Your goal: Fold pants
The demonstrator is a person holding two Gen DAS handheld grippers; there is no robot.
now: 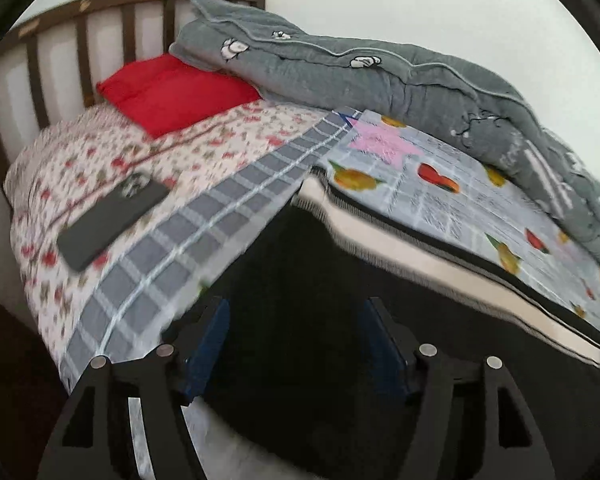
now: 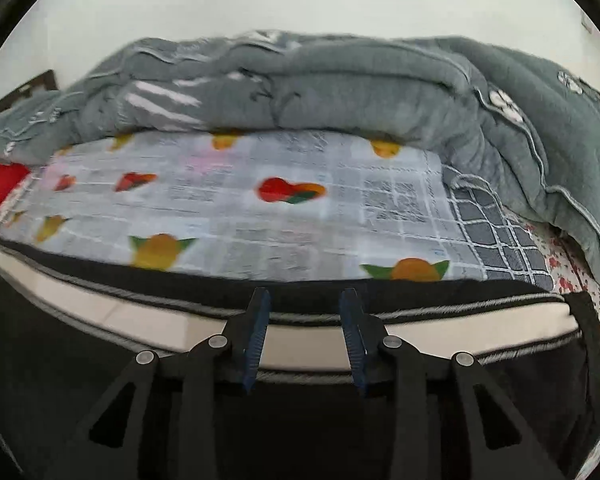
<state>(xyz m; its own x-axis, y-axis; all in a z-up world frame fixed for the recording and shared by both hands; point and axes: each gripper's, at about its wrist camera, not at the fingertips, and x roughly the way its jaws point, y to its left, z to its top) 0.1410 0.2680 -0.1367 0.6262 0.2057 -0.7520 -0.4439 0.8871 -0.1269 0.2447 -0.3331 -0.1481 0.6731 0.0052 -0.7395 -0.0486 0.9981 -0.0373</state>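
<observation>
Only the left wrist view shows the phone point(image 1: 112, 222) and red pillow point(image 1: 176, 94)

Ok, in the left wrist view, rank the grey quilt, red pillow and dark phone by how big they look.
1. Grey quilt, clearly largest.
2. Red pillow.
3. Dark phone, smallest, though it lies nearer the camera than the pillow, which narrows the gap.

Your way over the fruit-print sheet point(image 2: 284, 216) is open from the near edge inward. The bunched grey quilt point(image 2: 340, 88) walls off the far side and curls round at the right. Toward the headboard point(image 1: 100, 12), a phone point(image 1: 112, 216) and a red pillow point(image 1: 176, 92) lie on the flowered cover point(image 1: 80, 152).
</observation>
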